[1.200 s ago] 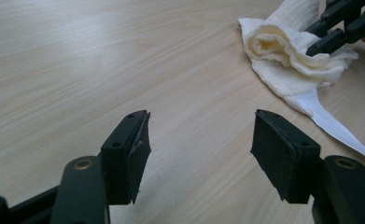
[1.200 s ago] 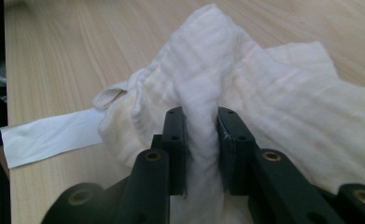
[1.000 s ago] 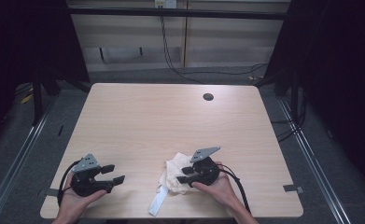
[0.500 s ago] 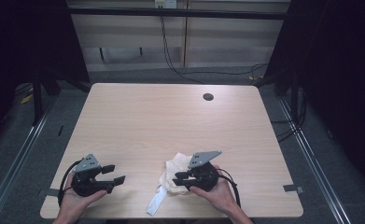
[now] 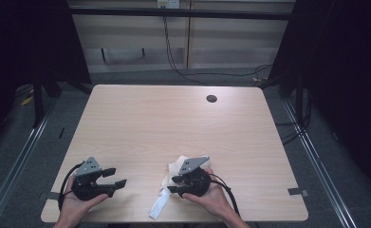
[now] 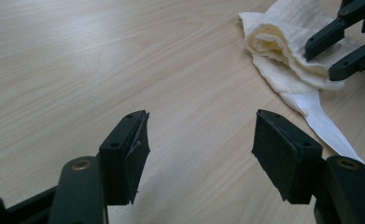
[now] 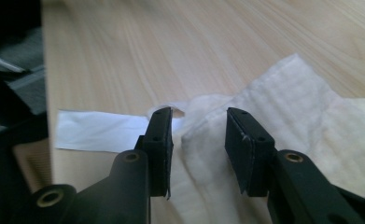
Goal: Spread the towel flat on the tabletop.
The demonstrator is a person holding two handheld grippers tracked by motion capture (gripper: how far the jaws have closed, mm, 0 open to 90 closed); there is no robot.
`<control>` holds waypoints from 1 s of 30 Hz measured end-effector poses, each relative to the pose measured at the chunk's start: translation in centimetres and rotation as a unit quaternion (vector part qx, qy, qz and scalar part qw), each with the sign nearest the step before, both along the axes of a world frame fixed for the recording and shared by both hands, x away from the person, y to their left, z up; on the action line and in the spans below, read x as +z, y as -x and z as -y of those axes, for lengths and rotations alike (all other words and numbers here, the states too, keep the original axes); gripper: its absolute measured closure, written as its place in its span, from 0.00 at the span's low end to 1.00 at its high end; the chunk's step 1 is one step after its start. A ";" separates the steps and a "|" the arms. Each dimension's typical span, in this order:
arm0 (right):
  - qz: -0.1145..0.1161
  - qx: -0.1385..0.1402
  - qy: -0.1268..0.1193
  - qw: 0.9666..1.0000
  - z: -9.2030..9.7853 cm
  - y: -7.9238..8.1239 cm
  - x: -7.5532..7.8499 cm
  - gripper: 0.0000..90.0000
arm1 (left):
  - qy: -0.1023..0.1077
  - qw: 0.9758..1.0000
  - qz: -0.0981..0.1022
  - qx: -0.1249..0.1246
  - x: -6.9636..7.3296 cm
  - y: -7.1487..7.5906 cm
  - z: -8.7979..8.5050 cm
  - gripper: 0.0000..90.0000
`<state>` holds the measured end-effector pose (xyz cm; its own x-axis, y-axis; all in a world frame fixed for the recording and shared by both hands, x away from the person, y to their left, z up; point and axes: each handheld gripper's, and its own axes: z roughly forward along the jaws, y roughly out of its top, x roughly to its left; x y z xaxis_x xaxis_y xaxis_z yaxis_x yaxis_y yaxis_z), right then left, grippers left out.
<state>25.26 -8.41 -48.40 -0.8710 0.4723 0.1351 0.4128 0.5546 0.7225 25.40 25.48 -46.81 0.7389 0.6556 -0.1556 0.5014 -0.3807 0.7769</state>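
Item: cream cloth (image 5: 176, 172), crumpled, with a white strip, at the tabletop (image 5: 173, 123) near edge. Right hand-held gripper (image 7: 199, 140): jaws parted over a fold, nothing gripped. Left hand-held gripper (image 6: 196, 149): wide open, empty, well apart. Advised: one layer only is to be pinched, low and squarely.

A light wooden desk (image 5: 173, 123) with a dark round hole (image 5: 211, 99) near its far edge. A crumpled cream cloth (image 5: 173, 171) lies near the front edge.
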 end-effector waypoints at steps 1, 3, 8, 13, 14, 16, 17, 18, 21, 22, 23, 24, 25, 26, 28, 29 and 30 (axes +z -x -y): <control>0.002 0.002 0.006 1.000 -0.1 -0.1 -0.2 0.74 | -0.001 1.000 0.003 -0.002 0.0 0.0 0.0 0.40; 0.002 -0.003 0.020 1.000 -0.3 -0.1 -0.8 0.80 | -0.004 1.000 0.003 -0.004 0.0 0.0 0.0 0.40; 0.014 0.004 0.023 1.000 -0.5 0.0 -0.6 0.95 | -0.001 1.000 0.002 -0.006 0.1 0.1 0.0 0.40; 0.023 -0.001 -0.013 1.000 0.3 0.0 1.5 0.97 | -0.003 1.000 0.004 -0.011 0.1 0.1 0.3 0.40; 0.029 -0.002 -0.018 0.999 0.7 -0.1 2.0 0.97 | -0.003 1.000 0.003 -0.012 0.1 0.1 0.3 0.40; 0.032 -0.009 -0.026 0.999 1.3 -0.1 2.6 0.97 | -0.001 1.000 0.003 -0.013 0.1 0.2 0.3 0.40; 0.034 -0.014 -0.028 0.999 1.8 -0.2 2.8 0.97 | 0.003 1.000 0.002 -0.014 0.1 0.2 0.4 0.41; 0.035 -0.020 -0.031 0.999 2.3 -0.3 2.9 0.97 | 0.003 1.000 0.001 -0.015 0.1 0.2 0.5 0.42; 0.037 -0.032 -0.032 0.998 3.4 -0.4 3.3 0.97 | 0.014 0.999 0.002 -0.030 0.4 0.6 0.9 0.48; 0.038 -0.037 -0.034 0.998 3.9 -0.5 3.5 0.97 | 0.013 0.999 0.007 -0.034 0.6 0.7 1.1 0.48; 0.039 -0.042 -0.038 0.998 4.3 -0.5 3.7 0.97 | 0.013 0.999 0.008 -0.039 0.6 0.8 1.4 0.48; 0.039 -0.048 -0.042 0.997 4.8 -0.6 3.9 0.97 | 0.016 0.999 0.006 -0.047 0.7 0.8 1.6 0.49; 0.042 -0.054 -0.044 0.997 5.2 -0.7 4.1 0.97 | 0.018 0.999 0.007 -0.051 0.8 0.8 1.9 0.50; 0.044 -0.058 -0.046 0.996 5.5 -0.8 4.2 0.97 | 0.020 0.998 0.006 -0.054 0.9 0.7 2.1 0.50; 0.045 -0.065 -0.051 0.996 6.1 -1.0 4.4 0.97 | 0.022 0.998 0.007 -0.061 1.0 0.7 2.5 0.52; 0.046 -0.068 -0.051 0.995 6.2 -1.0 4.5 0.97 | 0.021 0.997 0.009 -0.068 1.2 0.7 2.7 0.54; 0.046 -0.069 -0.051 0.995 6.4 -1.1 4.5 0.97 | 0.024 0.997 0.007 -0.076 1.4 0.7 2.9 0.55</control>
<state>26.35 -14.83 -43.88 -0.8094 0.5765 0.1115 0.4098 0.4186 0.8104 24.69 22.60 -45.42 0.8315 0.5277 -0.1734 0.4298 -0.4134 0.8027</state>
